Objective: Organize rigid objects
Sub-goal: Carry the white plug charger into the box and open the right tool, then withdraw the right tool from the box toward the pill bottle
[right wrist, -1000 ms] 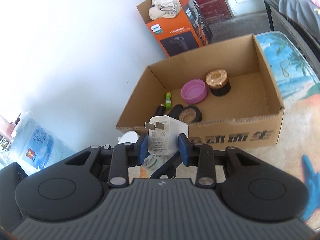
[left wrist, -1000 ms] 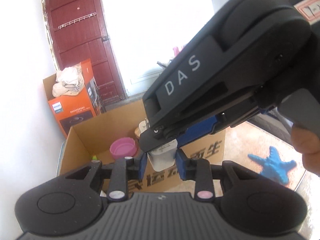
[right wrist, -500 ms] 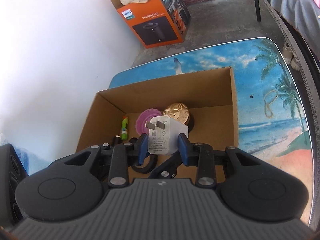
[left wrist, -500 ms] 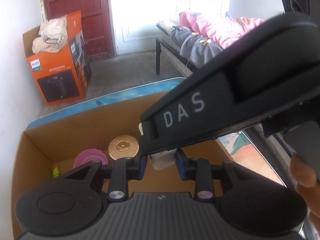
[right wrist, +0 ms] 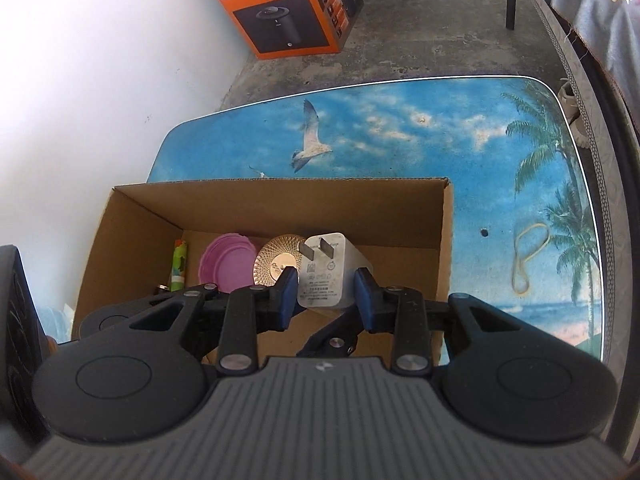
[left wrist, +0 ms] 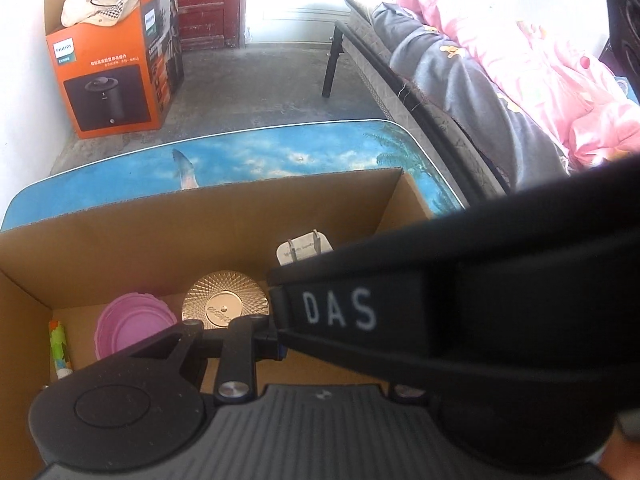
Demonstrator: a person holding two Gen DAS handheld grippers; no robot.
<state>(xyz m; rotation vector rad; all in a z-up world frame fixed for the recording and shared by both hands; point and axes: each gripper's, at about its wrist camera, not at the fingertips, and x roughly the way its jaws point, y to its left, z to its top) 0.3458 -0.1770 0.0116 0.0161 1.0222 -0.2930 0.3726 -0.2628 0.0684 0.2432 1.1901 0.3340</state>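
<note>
- right gripper (right wrist: 326,294): blue pads clamp the white charger plug (right wrist: 324,272) on its two flat sides, prongs up and away from the camera; judged a side grip so the body can drop straight down.
- left gripper (left wrist: 280,344): mostly hidden behind the right tool's black body in its own view; only the left finger (left wrist: 276,346) shows. In the right wrist view a black finger reaches up under the plug from below, so it looks like a second hold on the plug, but can't tell whether the pads press it.
- plug position: hangs above the cardboard box (right wrist: 446,240), over its right half, beside the gold lid; not yet on the box floor as far as I can tell.
- box contents, near row: gold patterned lid (right wrist: 276,258), pink bowl (right wrist: 226,260), green-orange tube (right wrist: 179,264) along the left wall; right side of the floor is bare, likely why the plug is aimed there.
- box sits on the beach-print table (right wrist: 400,132); a rubber band (right wrist: 528,258) lies loose on it, right of the box.
- far: orange appliance carton (right wrist: 288,12) on the floor by the wall.
</note>
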